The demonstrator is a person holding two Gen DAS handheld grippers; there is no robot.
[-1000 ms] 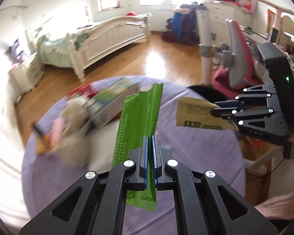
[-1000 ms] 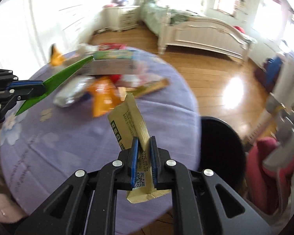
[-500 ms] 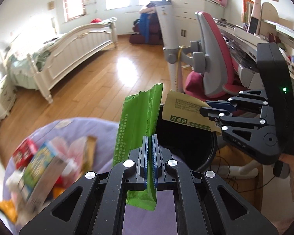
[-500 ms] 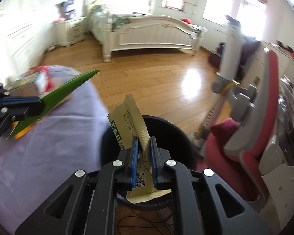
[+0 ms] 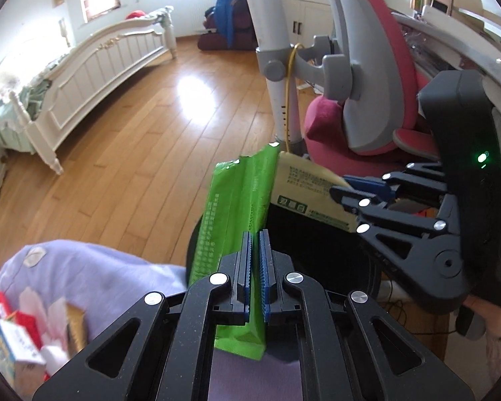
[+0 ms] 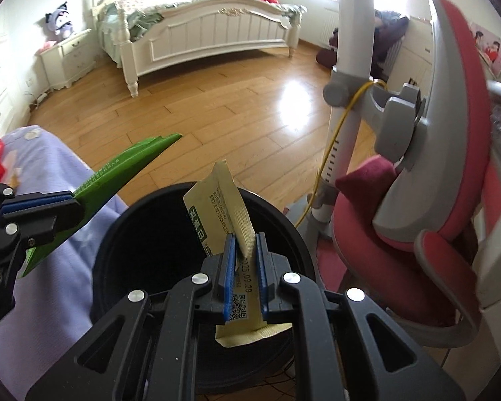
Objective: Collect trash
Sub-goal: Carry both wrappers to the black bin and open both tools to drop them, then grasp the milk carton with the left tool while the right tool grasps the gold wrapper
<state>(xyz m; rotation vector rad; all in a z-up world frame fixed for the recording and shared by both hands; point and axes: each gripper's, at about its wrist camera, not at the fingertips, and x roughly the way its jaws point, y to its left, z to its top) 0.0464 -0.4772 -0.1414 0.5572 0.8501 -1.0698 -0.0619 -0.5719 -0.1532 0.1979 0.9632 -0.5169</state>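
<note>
Two wrappers are in my tongs, one each. My left gripper (image 5: pixel 254 234) is clamped tight on a green wrapper (image 5: pixel 232 214), which sticks up between the blue pads and pokes out below them; its top edge touches or overlaps the tan packet (image 5: pixel 304 190) that my right gripper (image 5: pixel 342 197) pinches from the right side of the left wrist view. In the right wrist view, my right gripper (image 6: pixel 245 237) is closed on that tan packet (image 6: pixel 218 207), printed side showing a date and a square code, and it hangs directly over the open mouth of the black bin (image 6: pixel 284 224). The green wrapper (image 6: pixel 130 167) reaches in from the left in my left gripper (image 6: pixel 68 202), its tip above the floor near the bin's rim. Just beside the bin on the left is the table with its lilac cloth (image 6: pixel 63 267), where more packets (image 5: pixel 20 327) lie, blurred. Beyond the bin stand a pink and grey chair (image 6: pixel 444 180), the wood floor (image 6: pixel 200 107) and a white bed (image 6: pixel 210 30).
</note>
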